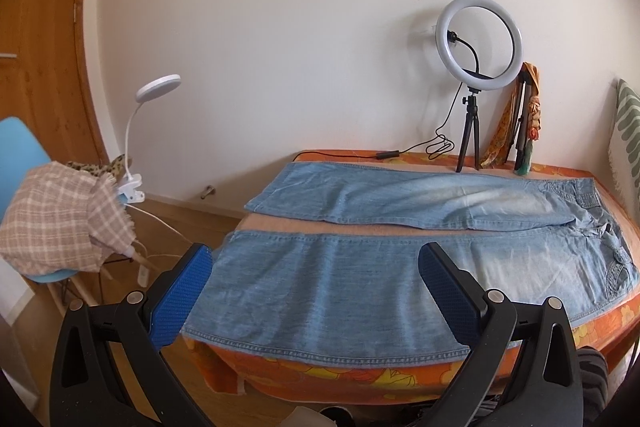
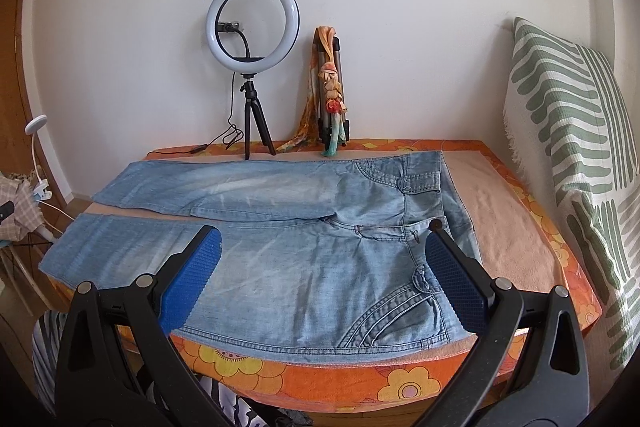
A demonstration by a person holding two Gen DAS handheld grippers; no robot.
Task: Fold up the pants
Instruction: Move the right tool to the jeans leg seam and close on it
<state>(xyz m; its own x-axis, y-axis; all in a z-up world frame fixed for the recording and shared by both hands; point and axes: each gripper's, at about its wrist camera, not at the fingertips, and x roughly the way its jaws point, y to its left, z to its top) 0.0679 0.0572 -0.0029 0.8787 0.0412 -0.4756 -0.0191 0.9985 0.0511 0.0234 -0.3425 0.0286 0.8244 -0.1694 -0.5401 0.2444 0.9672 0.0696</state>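
Grippers, left (image 1: 316,267) and right (image 2: 324,251), hover wide-open above flat jeans (image 2: 280,227).

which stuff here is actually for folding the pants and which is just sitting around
For the job:
- jeans, spread flat with legs apart
- left claw, open above the leg hems
- right claw, open above the waist end
- orange flowered cover beneath the jeans

Just lying about:
- ring light on a tripod
- scarf
- clip lamp
- plaid cloth on the blue chair
- striped cushion
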